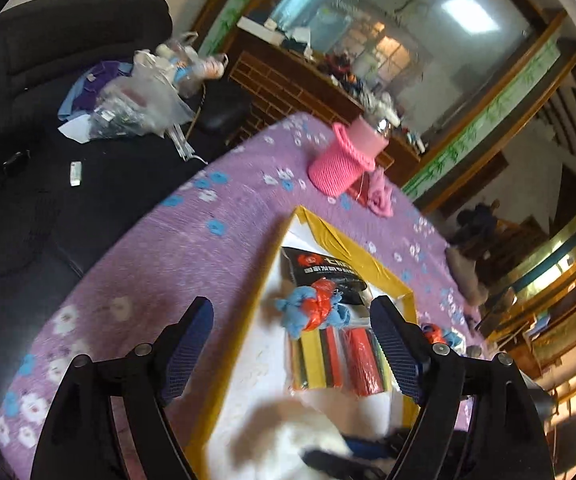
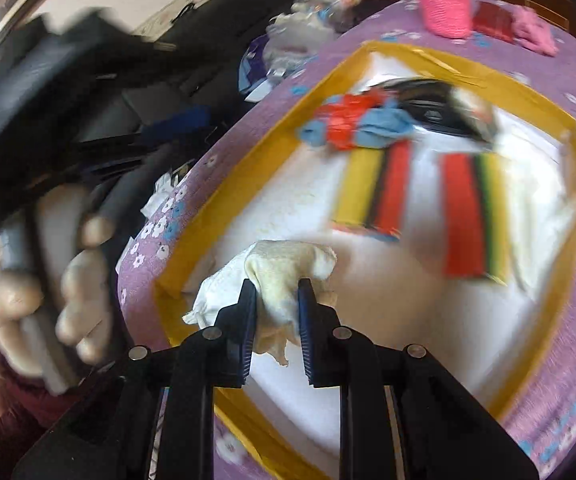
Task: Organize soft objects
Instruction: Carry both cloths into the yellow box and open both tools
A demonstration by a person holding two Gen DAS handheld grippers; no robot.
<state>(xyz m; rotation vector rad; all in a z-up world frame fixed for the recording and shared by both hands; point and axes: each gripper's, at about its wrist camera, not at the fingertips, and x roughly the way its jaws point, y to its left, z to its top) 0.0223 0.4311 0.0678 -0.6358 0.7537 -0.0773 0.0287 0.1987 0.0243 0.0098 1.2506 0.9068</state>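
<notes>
A yellow-rimmed white box (image 1: 367,252) (image 2: 248,152) lies on the purple flowered table. In it are two striped sponge packs (image 1: 339,360) (image 2: 467,208), a blue-and-red cloth bundle (image 1: 311,308) (image 2: 351,120) and a black packet (image 1: 319,272). My right gripper (image 2: 278,292) is shut on a cream-white cloth (image 2: 288,268) over the box's near corner. My left gripper (image 1: 291,328) is open and empty, held above the box near the sponge packs. The white cloth and the right gripper's tip show blurred at the bottom of the left wrist view (image 1: 307,436).
A pink knitted holder (image 1: 343,156) (image 2: 445,0) and a pink cloth (image 1: 379,196) (image 2: 533,30) lie at the table's far side. A second blue-and-red bundle (image 1: 439,334) lies right of the box. A black sofa (image 1: 68,80) with bags stands beyond the table.
</notes>
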